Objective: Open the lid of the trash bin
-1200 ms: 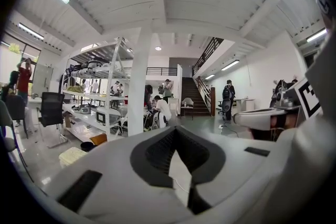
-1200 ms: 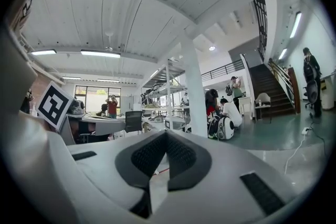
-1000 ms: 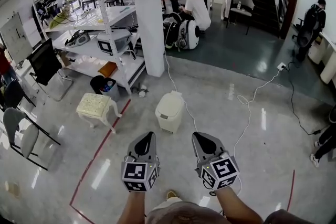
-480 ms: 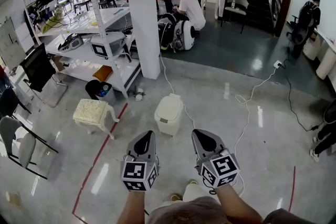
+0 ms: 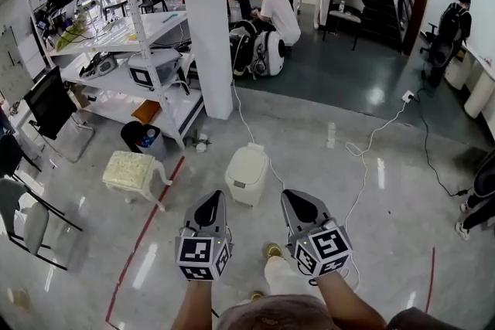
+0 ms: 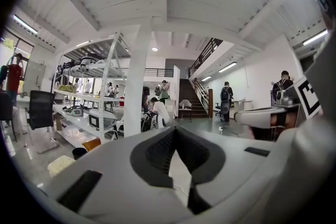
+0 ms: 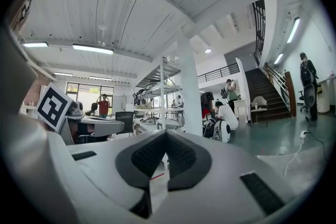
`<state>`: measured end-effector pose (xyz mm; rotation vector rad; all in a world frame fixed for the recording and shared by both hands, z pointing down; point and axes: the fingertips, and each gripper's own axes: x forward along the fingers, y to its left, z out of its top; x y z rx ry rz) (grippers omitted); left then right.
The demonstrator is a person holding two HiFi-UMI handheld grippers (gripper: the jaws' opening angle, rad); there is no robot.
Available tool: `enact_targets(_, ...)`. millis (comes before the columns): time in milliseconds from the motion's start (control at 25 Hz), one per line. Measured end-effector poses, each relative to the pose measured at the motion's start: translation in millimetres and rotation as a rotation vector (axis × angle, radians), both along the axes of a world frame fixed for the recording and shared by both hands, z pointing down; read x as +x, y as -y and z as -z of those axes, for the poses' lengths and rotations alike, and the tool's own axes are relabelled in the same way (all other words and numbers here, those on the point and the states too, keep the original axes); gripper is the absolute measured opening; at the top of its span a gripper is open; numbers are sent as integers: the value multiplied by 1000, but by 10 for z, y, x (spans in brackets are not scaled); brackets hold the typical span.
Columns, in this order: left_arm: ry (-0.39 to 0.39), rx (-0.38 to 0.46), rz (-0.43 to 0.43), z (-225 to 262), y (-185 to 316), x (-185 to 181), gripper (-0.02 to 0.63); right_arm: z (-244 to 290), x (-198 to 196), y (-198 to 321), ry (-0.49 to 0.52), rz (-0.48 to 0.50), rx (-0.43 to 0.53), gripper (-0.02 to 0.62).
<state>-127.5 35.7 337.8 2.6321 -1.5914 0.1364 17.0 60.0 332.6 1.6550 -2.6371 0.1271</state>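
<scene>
**Head view.** We see the left tongs [image 5: 210, 199] and the right tongs [image 5: 292, 197] held side by side over a glossy pale grey floor [image 5: 402, 201], both pointing forward.

**Left gripper view.** The dark ribbed pads [image 6: 156, 152] meet at their tips. These tongs are closed and grip nothing.

**Right gripper view.** The dark pads [image 7: 149, 156] likewise touch at the tips, closed on nothing.

**Task object.** The white rounded plastic trash bin [image 5: 247, 180] stands on the floor just ahead of the tongs and apart from both. Its flat white lid [image 5: 249, 163] lies down on the body. The bin lies between the tongs and a square white pillar [image 5: 205, 19].

**Surroundings.** To the bin's left we note a cream cushioned stool with white legs [image 5: 128, 170]. A red line painted on the floor [image 5: 145, 232] runs between stool and bin.
</scene>
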Motion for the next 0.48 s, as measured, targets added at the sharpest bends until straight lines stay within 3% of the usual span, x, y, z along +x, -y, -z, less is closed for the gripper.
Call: enact_targets(480, 3, -22, 9, -71, 392, 24, -6, -74, -16, 409, -6, 19, -12, 29)
